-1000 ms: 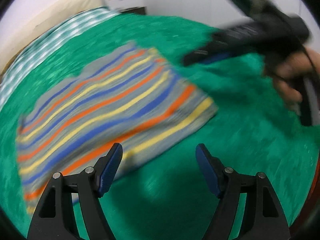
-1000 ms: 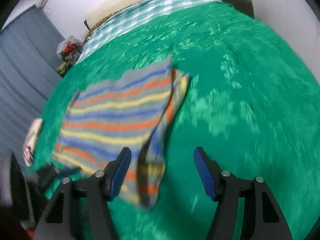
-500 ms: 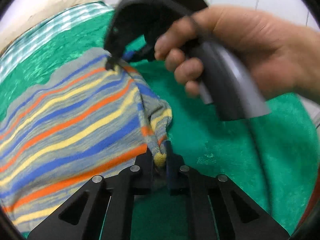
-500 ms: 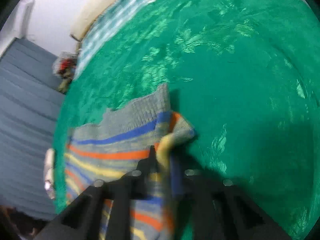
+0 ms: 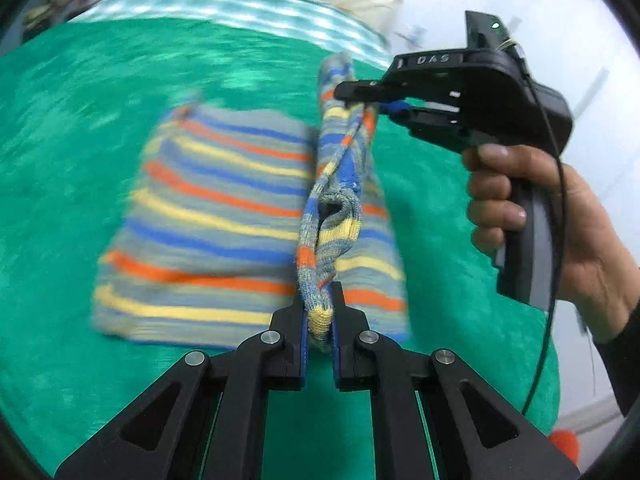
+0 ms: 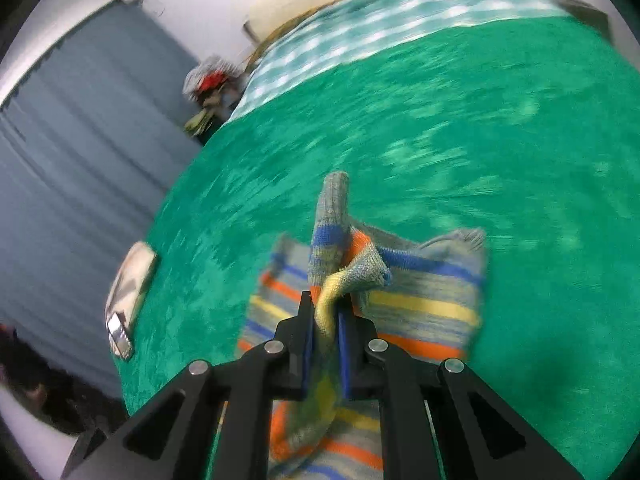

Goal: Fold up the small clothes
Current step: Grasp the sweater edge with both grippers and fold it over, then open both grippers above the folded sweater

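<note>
Both sets of fingers grip the striped garment (image 5: 224, 216) at centre frame on the green blanket (image 5: 72, 128): the left gripper (image 5: 319, 320) pinches its near edge, the right gripper (image 5: 360, 98), at upper right, the far edge.

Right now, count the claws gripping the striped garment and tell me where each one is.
2. The left claw pinches the near end of the striped garment's lifted edge; the right claw, held in a hand, pinches the far end. None appears hidden.
</note>
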A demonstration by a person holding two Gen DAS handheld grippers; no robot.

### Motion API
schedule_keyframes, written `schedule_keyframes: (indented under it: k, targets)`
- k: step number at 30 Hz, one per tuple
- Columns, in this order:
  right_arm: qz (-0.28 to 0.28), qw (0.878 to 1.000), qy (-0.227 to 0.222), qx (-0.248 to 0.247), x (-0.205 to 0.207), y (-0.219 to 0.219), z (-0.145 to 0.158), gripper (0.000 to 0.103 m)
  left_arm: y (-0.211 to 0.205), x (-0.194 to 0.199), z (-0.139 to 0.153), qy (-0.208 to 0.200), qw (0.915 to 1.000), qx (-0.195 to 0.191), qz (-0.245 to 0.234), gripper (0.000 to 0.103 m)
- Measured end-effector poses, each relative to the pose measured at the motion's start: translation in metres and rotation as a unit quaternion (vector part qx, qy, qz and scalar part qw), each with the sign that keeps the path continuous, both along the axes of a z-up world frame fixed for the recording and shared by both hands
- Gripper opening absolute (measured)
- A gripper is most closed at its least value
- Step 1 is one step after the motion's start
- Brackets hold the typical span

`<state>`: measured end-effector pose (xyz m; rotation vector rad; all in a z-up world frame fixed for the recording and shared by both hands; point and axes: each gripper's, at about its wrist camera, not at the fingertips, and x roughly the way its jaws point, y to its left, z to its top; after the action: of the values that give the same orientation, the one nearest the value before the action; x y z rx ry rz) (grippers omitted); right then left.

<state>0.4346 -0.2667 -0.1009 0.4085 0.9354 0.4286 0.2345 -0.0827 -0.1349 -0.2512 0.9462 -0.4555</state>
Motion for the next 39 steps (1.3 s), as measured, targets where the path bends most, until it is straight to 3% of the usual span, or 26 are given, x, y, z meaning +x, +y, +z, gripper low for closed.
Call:
schedule_keyframes:
  k: [8, 10, 11, 12, 13, 16, 18, 24, 28, 30, 32, 35, 39]
  targets:
    - [0.023, 0.999, 0.037, -0.02, 0.035, 0.094, -0.045, 0.011, 0.073, 0.018, -0.034, 0.054, 0.9961, -0.01, 0.069, 0.007]
    - [0.029, 0.998, 0.051, 0.007, 0.041, 0.104, -0.061, 0.021, 0.076, 0.023, -0.043, 0.074, 0.9946, -0.007, 0.073, 0.016]
    - [0.029, 0.997, 0.059, 0.031, 0.043, 0.106, -0.067, 0.027, 0.079, 0.026, -0.046, 0.081, 0.9935, -0.003, 0.08, 0.025]
    - [0.023, 0.997, 0.059, 0.041, 0.044, 0.105, -0.069, 0.04, 0.083, 0.027, -0.047, 0.082, 0.9931, -0.013, 0.082, 0.026]
    - [0.012, 0.997, 0.051, 0.052, 0.042, 0.102, -0.068, 0.046, 0.087, 0.027, -0.046, 0.083, 0.993, -0.02, 0.082, 0.026]
    - [-0.004, 0.997, 0.022, 0.074, 0.026, 0.086, -0.057, 0.046, 0.097, 0.029, -0.037, 0.073, 0.9933, -0.016, 0.088, 0.032]
    - [-0.012, 0.998, 0.002, 0.057, 0.01, 0.069, -0.045, 0.046, 0.102, 0.019, -0.028, 0.06, 0.9937, -0.007, 0.095, 0.047]
    - [0.021, 0.995, -0.054, -0.084, -0.069, 0.033, -0.019, 0.046, 0.092, 0.001, -0.011, 0.011, 0.9979, 0.01, 0.064, 0.062]
    - [0.082, 0.987, -0.059, -0.128, -0.122, 0.042, -0.037, 0.046, 0.076, 0.035, -0.033, 0.015, 0.9964, 0.056, 0.061, 0.061]
    - [0.099, 0.979, -0.054, -0.171, -0.137, 0.055, -0.058, 0.046, 0.082, 0.054, -0.051, 0.045, 0.9921, 0.081, 0.085, 0.047]
    - [0.098, 0.971, -0.039, -0.216, -0.142, 0.062, -0.077, 0.047, 0.092, 0.062, -0.061, 0.068, 0.9918, 0.063, 0.088, 0.047]
    - [0.084, 0.973, -0.043, -0.212, -0.146, 0.06, -0.072, 0.047, 0.102, 0.062, -0.047, 0.066, 0.9922, 0.065, 0.083, 0.047]
    - [0.069, 0.974, -0.067, -0.205, -0.143, 0.047, -0.045, 0.047, 0.107, 0.053, -0.002, 0.007, 0.9974, 0.048, 0.054, 0.049]
